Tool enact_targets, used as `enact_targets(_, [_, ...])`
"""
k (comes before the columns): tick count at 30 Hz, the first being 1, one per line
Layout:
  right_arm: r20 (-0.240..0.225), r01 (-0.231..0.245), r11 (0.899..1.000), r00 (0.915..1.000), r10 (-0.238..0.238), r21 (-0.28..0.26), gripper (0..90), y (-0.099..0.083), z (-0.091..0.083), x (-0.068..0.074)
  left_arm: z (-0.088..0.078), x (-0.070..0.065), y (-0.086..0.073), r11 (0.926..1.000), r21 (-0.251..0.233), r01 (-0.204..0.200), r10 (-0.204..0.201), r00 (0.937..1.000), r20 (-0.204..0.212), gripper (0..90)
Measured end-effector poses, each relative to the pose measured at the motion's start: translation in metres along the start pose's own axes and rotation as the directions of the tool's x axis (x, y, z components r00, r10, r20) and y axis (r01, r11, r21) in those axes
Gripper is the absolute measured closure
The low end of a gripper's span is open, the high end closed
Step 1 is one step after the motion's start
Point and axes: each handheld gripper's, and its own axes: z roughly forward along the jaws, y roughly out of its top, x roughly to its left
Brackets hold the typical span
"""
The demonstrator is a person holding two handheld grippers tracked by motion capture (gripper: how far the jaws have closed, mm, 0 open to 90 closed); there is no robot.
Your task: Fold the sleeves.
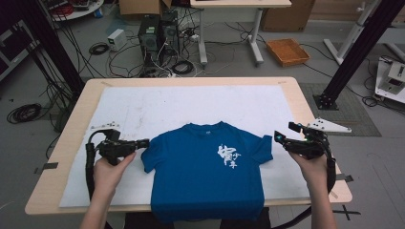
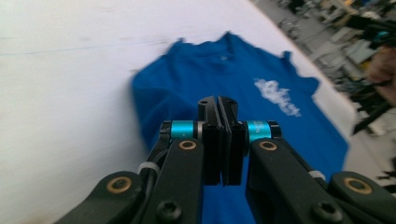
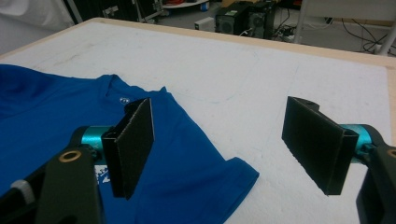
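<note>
Left gripper (image 2: 219,109) jaws pressed together, empty, over blue T-shirt (image 1: 205,167); right gripper (image 3: 224,144) jaws spread.

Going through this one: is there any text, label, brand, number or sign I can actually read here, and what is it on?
White brush-style print on the chest of the blue T-shirt: looks like characters, too small and blurred to read.
Small mark inside the shirt's neckline: too small to read.
Nothing else carries readable text.

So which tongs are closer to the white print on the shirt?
Right tongs, just past the sleeve beside the white print. Left tongs sit at the opposite sleeve, farther off.
</note>
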Motion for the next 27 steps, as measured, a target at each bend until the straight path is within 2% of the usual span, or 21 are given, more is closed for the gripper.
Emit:
enact_targets(3, [-0.001, 0.001, 1.000, 1.0000, -0.001, 0.001, 24.9, 0.000, 0.001, 0.001, 0.021, -0.014, 0.004, 0.9998, 0.005, 0.018, -0.018, 0.9982, 0.057, 88.5])
enact_targets(7, [-0.002, 0.001, 1.000, 1.0000, -0.001, 0.002, 24.9, 0.001, 0.001, 0.001, 0.052, -0.030, 0.009, 0.9989, 0.020, 0.043, -0.045, 0.9939, 0.100, 88.5])
enact_targets(11, [0.000, 0.004, 1.000, 1.0000, -0.004, 0.001, 24.9, 0.000, 0.000, 0.001, 0.082, -0.038, 0.012, 0.9977, 0.053, 0.042, -0.047, 0.9940, 0.099, 88.5])
enact_targets(12, [0.000, 0.006, 1.000, 1.0000, -0.006, 0.001, 24.9, 0.000, 0.000, 0.001, 0.082, -0.038, 0.012, 0.9977, 0.053, 0.042, -0.047, 0.9940, 0.099, 88.5])
enact_targets(13, [0.001, 0.003, 1.000, 1.0000, -0.003, 0.001, 24.9, 0.000, 0.000, 0.001, 0.095, -0.038, 0.010, 0.9965, 0.064, 0.054, -0.060, 0.9930, 0.102, 88.5])
enact_targets(16, [0.002, 0.004, 1.000, 1.0000, -0.004, 0.003, 24.9, 0.000, 0.001, 0.000, 0.113, -0.038, 0.007, 0.9967, 0.069, 0.043, -0.048, 0.9956, 0.080, 88.4])
enact_targets(17, [0.002, 0.005, 1.000, 1.0000, -0.005, 0.004, 24.9, -0.001, 0.002, 0.000, 0.113, -0.038, 0.007, 0.9967, 0.069, 0.043, -0.048, 0.9956, 0.080, 88.2])
enact_targets(18, [0.006, 0.001, 1.000, 1.0000, -0.001, 0.010, 24.9, -0.001, 0.002, 0.000, 0.117, -0.038, 0.007, 0.9978, 0.060, 0.027, -0.032, 0.9960, 0.083, 84.8])
enact_targets(19, [0.006, 0.001, 1.000, 1.0000, -0.001, 0.011, 24.9, -0.001, 0.002, 0.000, 0.120, -0.037, 0.007, 0.9996, 0.025, 0.010, -0.012, 0.9974, 0.071, 74.9])
enact_targets(21, [0.010, -0.002, 1.000, 0.9999, 0.002, 0.013, 25.0, -0.002, 0.002, -0.001, 0.116, -0.037, 0.008, 0.9999, -0.007, -0.014, 0.015, 0.9974, 0.071, 65.4])
enact_targets(24, [0.017, -0.016, 1.000, 0.9997, 0.016, 0.012, 25.6, -0.003, 0.002, -0.003, 0.100, -0.038, 0.009, 0.9950, -0.060, -0.080, 0.083, 0.9954, 0.048, 52.8])
enact_targets(25, [0.021, -0.022, 1.000, 0.9995, 0.022, 0.015, 27.7, -0.003, 0.001, -0.004, 0.091, -0.037, 0.008, 0.9913, -0.082, -0.103, 0.107, 0.9929, 0.051, 52.7])
enact_targets(27, [0.036, -0.036, 0.999, 0.9987, 0.035, 0.022, 29.9, -0.004, 0.001, -0.006, 0.079, -0.036, 0.007, 0.9852, -0.108, -0.133, 0.137, 0.9902, 0.027, 49.9])
